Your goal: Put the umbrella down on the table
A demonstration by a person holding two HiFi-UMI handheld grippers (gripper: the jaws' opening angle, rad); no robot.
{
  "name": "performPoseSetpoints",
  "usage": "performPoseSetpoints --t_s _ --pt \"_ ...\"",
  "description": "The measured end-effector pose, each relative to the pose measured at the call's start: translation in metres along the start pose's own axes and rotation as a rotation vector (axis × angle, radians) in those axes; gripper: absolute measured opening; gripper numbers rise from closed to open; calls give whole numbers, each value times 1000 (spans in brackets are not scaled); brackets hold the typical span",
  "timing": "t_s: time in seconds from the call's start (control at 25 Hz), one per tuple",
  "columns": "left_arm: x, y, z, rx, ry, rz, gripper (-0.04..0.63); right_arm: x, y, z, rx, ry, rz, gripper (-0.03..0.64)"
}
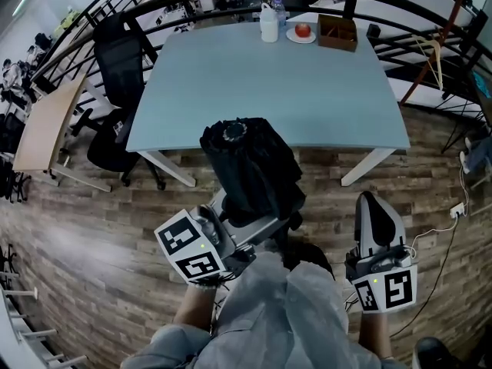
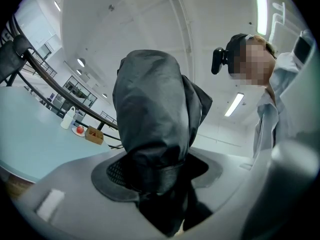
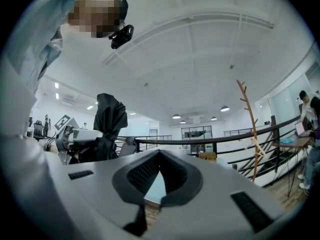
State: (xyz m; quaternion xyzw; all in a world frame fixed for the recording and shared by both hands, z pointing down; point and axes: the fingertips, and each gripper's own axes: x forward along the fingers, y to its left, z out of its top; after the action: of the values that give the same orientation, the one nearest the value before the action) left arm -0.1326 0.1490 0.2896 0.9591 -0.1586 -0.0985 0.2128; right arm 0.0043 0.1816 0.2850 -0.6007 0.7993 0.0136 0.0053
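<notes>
Head cam looks steeply down on table (image 1: pixel 269 91) and umbrella (image 1: pixel 250 164). Gripper views face about level: left is v. near the umbrella, right sees it from beside.

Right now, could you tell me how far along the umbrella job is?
Done: the umbrella is folded and clamped in the left hand-held gripper. In hand: it is held upright over the floor, short of the table. Left: bring it over the tabletop, lay it down and let go. The right hand-held gripper is shut and empty.
</notes>
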Motion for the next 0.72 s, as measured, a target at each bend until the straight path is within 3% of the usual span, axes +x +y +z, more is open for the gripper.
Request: performPoseSetpoints --t_s 0.16,0.72 --pt "5 6 0 2 5 10 265 10 -4 -2 5 -4 16 -5" --pt "102 54 16 -6 -4 101 265 87 -99 -4 49 -9 120 -5"
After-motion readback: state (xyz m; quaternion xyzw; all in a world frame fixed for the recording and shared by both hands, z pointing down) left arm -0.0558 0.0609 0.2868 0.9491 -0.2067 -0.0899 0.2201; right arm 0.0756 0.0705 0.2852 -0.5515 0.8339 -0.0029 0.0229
